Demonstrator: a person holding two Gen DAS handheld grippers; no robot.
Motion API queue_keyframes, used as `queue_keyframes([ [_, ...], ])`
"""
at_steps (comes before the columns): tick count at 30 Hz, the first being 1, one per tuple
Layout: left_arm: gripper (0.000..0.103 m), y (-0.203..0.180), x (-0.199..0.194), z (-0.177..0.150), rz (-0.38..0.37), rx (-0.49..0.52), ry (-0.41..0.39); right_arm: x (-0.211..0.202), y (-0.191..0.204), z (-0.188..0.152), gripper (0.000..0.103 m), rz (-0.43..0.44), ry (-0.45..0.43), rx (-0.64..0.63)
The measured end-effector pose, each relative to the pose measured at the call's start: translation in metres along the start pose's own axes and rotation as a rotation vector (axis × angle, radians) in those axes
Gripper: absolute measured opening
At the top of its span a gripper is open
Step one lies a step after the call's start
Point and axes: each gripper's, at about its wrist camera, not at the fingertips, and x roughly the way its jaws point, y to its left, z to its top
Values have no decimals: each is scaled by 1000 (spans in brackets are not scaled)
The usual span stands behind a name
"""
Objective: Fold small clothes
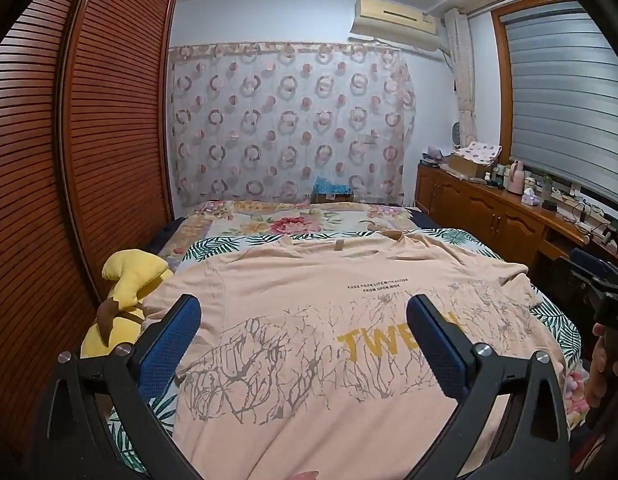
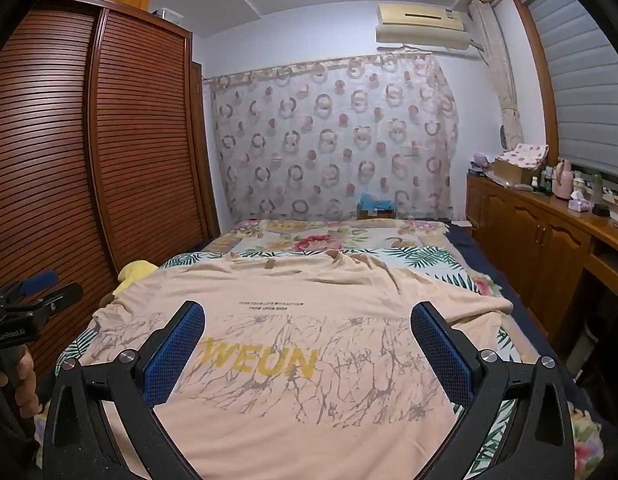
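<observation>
Two claws hover side by side above a bed [image 1: 269, 220], each held by a person's hand, and both stand fully open with nothing between their blue pads. Left claw [image 1: 303, 322] sits over the near left part of a peach T-shirt [image 1: 293, 280]; right claw [image 2: 307, 326] sits over the near right part of the same garment, and neither claw touches the cloth. T-shirt lies spread flat, print side up, across the near half of the bed, its collar toward the far edge and its hem toward the near edge; yellow lettering [image 2: 265, 362] and a grey branching print cross its lower front. Right sleeve lies rumpled toward the bed's right edge. Yellow plush toy [image 1: 125, 304] rests at the bed's left edge, just beside the T-shirt's left sleeve. Floral bedcover [image 2: 329, 240] shows beyond the collar. Slatted wooden wardrobe [image 2: 69, 160] stands left of the bed; a wooden cabinet [image 2: 541, 232] runs along the right.
</observation>
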Motion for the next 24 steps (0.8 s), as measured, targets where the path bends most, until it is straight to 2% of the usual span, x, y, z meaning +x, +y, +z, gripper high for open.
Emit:
queue_keyframes([
  [24,103,-2,-1,0,2,6,-6,1,0,0,103,2,-1,2],
])
